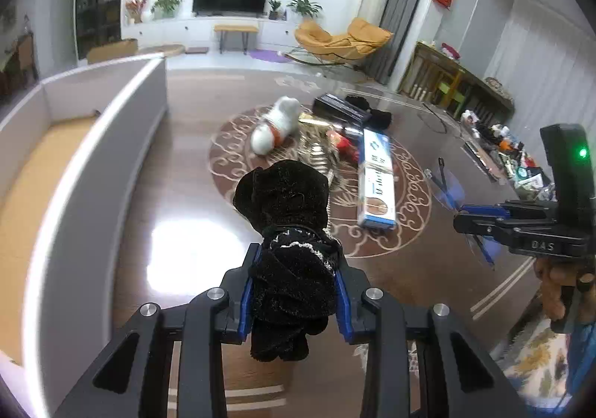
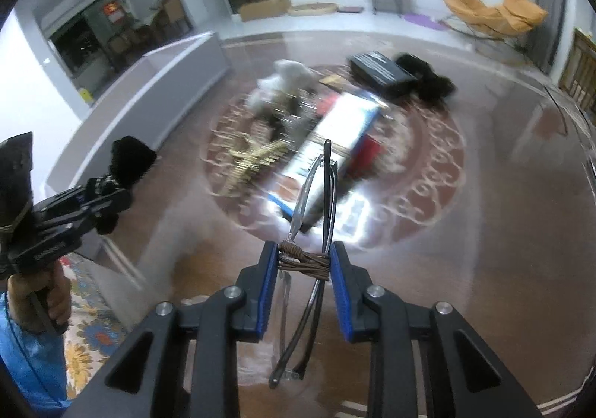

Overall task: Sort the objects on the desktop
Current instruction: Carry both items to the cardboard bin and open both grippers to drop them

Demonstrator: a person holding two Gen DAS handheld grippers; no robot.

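My left gripper (image 1: pixel 296 258) is shut on a black plush toy (image 1: pixel 287 228), held above the brown round table (image 1: pixel 178 165); the same left gripper (image 2: pixel 93 198) and black plush toy (image 2: pixel 128 157) show at the left of the right wrist view. My right gripper (image 2: pixel 303 258) is shut on folded glasses (image 2: pixel 316 194) with a brown cord wound around them. In the left wrist view that right gripper (image 1: pixel 460 217) holds the glasses (image 1: pixel 447 187) at the right edge. On the table lie a white plush toy (image 1: pixel 277 124), a long blue-and-white box (image 1: pixel 377 179) and a black box (image 1: pixel 341 107).
A long grey bin with a tan floor (image 1: pixel 74 142) runs along the table's left side. Gold clips (image 2: pixel 253 161), a red item (image 1: pixel 344 144) and another black furry thing (image 1: pixel 376 114) lie among the pile. A cluttered shelf (image 1: pixel 510 157) stands at the right.
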